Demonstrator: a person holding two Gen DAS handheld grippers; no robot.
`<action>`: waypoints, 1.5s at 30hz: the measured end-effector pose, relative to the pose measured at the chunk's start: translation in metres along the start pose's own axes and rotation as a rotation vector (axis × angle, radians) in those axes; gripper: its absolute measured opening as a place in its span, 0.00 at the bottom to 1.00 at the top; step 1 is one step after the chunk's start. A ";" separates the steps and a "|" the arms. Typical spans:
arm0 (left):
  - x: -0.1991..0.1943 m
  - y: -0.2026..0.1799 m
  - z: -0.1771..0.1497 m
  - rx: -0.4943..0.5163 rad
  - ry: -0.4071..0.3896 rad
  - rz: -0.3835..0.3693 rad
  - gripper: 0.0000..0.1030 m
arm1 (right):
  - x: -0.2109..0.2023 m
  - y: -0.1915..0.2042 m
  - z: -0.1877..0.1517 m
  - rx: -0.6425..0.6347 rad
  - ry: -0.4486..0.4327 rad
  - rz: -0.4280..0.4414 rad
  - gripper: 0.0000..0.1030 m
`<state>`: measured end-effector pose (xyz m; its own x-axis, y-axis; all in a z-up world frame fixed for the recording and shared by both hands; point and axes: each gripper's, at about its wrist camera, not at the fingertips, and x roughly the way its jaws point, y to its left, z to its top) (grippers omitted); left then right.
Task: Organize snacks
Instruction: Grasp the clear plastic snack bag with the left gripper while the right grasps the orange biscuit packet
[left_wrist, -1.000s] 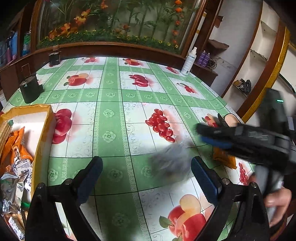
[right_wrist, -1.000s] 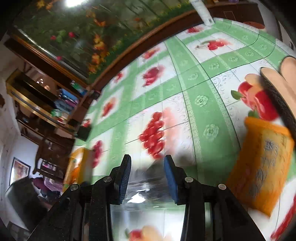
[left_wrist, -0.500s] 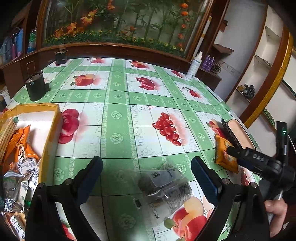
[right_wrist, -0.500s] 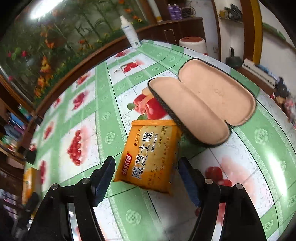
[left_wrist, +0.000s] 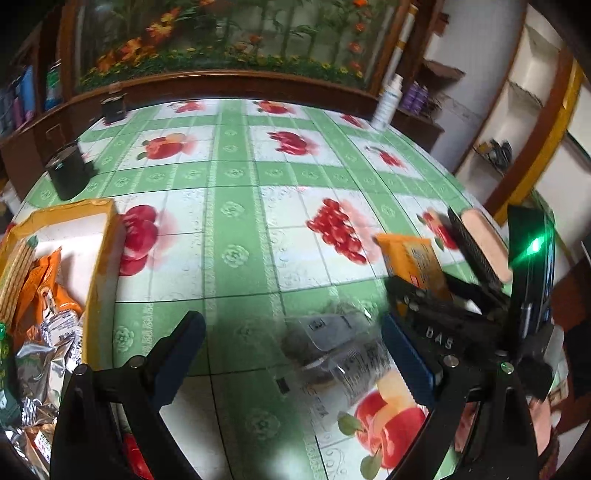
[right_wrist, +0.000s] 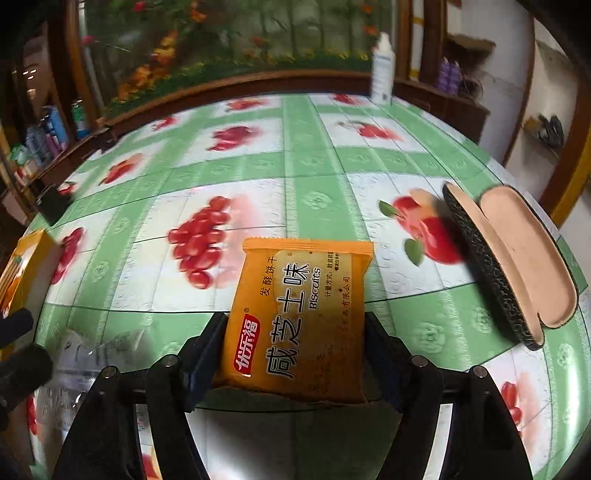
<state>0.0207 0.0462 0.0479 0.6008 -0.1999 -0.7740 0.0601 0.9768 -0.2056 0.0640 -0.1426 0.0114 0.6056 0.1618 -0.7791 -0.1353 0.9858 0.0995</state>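
An orange biscuit packet (right_wrist: 301, 317) lies flat on the green fruit-print tablecloth, between the wide-open fingers of my right gripper (right_wrist: 295, 332); the pads flank it without closing. It also shows in the left wrist view (left_wrist: 410, 258). A clear plastic snack packet (left_wrist: 340, 354) lies on the cloth between the open fingers of my left gripper (left_wrist: 295, 354), nearer the right finger; it also shows in the right wrist view (right_wrist: 85, 354). A yellow box (left_wrist: 99, 258) at the left holds several snack packets.
An open glasses case (right_wrist: 513, 258) lies right of the biscuit packet. A white spray bottle (right_wrist: 382, 70) stands at the far edge. Two dark containers (left_wrist: 70, 173) stand at the far left. A wooden rail borders the table's back.
My right gripper let go of the clear packet, which now lies before my left gripper, then opened and moved right to straddle the orange biscuit packet. The left gripper stayed open.
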 end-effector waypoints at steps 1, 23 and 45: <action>0.002 -0.005 -0.001 0.030 0.019 -0.003 0.93 | 0.000 -0.009 0.001 0.035 -0.006 0.042 0.74; 0.040 -0.029 -0.016 0.187 0.040 0.118 0.25 | 0.000 -0.030 0.002 0.095 -0.019 0.097 0.74; 0.049 -0.031 0.031 0.179 0.058 0.158 0.92 | 0.003 -0.038 0.006 0.106 -0.024 0.136 0.74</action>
<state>0.0728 0.0083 0.0348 0.5673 -0.0424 -0.8224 0.1123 0.9933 0.0262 0.0758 -0.1793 0.0094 0.6060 0.2935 -0.7393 -0.1347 0.9539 0.2682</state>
